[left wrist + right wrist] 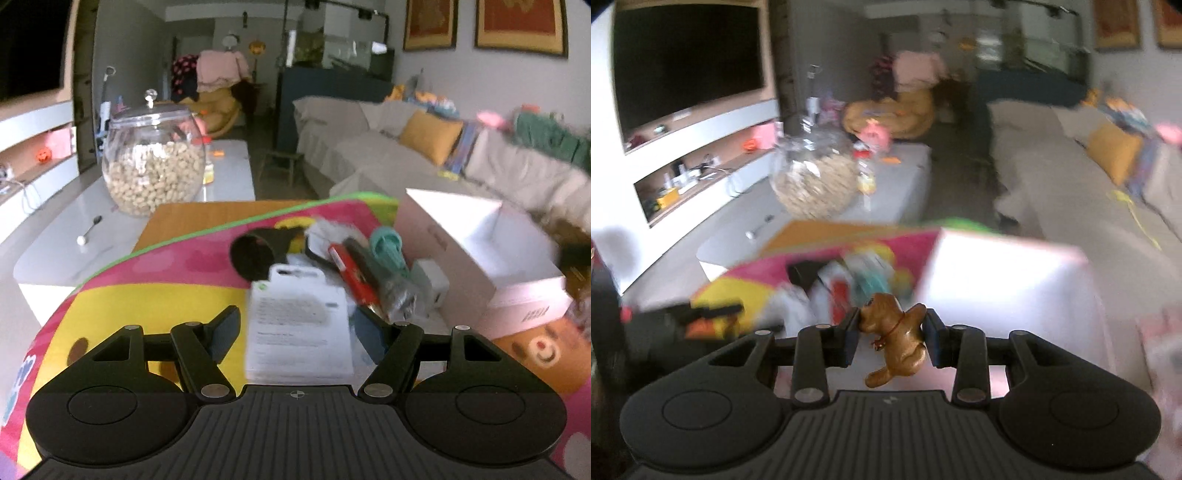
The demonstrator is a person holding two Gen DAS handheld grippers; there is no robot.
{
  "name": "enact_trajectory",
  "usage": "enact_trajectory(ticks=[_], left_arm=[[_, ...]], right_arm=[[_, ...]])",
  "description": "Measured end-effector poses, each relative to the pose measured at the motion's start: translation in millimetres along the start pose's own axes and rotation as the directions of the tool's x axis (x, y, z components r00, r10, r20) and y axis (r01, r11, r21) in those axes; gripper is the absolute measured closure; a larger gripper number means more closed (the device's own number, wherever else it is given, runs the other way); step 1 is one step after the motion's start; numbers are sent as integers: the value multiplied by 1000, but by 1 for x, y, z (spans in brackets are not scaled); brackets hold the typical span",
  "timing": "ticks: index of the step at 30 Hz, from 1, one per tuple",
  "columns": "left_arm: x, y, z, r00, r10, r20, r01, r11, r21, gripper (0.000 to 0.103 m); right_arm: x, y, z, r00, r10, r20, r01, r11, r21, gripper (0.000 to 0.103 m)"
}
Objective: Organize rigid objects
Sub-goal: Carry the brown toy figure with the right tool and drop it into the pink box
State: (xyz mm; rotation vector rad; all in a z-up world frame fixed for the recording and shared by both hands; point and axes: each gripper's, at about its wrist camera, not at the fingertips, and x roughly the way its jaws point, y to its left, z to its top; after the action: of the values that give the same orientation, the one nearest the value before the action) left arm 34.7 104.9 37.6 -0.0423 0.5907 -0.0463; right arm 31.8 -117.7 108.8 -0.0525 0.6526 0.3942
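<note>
My right gripper (892,325) is shut on a small brown dog figurine (895,334), held in the air over the near side of a white open box (1004,280). My left gripper (295,325) stands open above a white flat package with printed text (297,328), which lies between its fingers without being pressed. Behind that package a heap lies on the colourful mat (166,280): a black cup on its side (255,256), a red and black pack (354,277), a teal piece (388,247) and a small white block (430,282). The white box (480,251) stands to the right of the heap.
A glass jar of nuts (153,166) and a spoon (88,230) are on the white low table (229,177) beyond the mat. A sofa with a yellow cushion (430,136) runs along the right. A TV wall (687,70) is at the left.
</note>
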Motion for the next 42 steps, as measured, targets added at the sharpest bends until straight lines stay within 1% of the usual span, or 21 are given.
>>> enact_trajectory(ticks=[3, 5, 10, 13, 17, 22, 25, 28, 30, 32, 34, 37, 39, 42], left_arm=[[13, -16, 0, 998, 51, -35, -49, 998, 50, 29], [19, -23, 0, 995, 97, -38, -94, 992, 79, 29], [29, -25, -4, 989, 142, -41, -136, 984, 115, 29], [26, -23, -6, 991, 133, -25, -128, 981, 145, 31], [22, -10, -4, 997, 80, -15, -78, 993, 92, 34], [19, 6, 2, 998, 7, -65, -6, 1000, 15, 32], [14, 4, 3, 996, -24, -81, 26, 999, 29, 32], [6, 0, 1, 999, -27, -42, 29, 998, 53, 32], [3, -5, 0, 1000, 7, -11, -5, 996, 94, 32], [7, -8, -2, 999, 28, -26, -25, 992, 127, 34], [12, -10, -3, 998, 16, -54, -9, 992, 129, 33], [13, -11, -4, 998, -21, -56, 27, 994, 105, 33], [14, -13, -6, 998, -22, -53, 28, 994, 108, 33], [17, -17, -7, 999, -5, -49, 11, 990, 140, 30]], right_arm=[[-16, -27, -34, 999, -29, -28, 31, 997, 66, 67], [-27, -39, -53, 999, -42, -29, 45, 995, 89, 67], [-42, -57, -84, 1000, -19, -13, 21, 991, 132, 67], [-46, -63, -94, 1000, -10, -3, 11, 989, 148, 67], [-45, -66, -97, 1000, -7, 4, 7, 987, 160, 67], [-43, -69, -106, 1000, -3, -2, 4, 986, 165, 67], [-41, -69, -109, 1000, -7, -13, 10, 987, 161, 67], [-38, -67, -112, 1000, -7, -21, 10, 989, 149, 67], [-36, -64, -113, 1000, -11, -23, 14, 991, 135, 67], [-35, -61, -114, 1000, -13, -27, 16, 992, 123, 67], [-33, -60, -115, 999, -9, -32, 13, 993, 120, 67], [-32, -58, -116, 999, -11, -34, 15, 994, 111, 67], [-31, -57, -117, 999, -10, -37, 14, 994, 104, 67], [-28, -56, -118, 999, -5, -44, 9, 995, 100, 67]])
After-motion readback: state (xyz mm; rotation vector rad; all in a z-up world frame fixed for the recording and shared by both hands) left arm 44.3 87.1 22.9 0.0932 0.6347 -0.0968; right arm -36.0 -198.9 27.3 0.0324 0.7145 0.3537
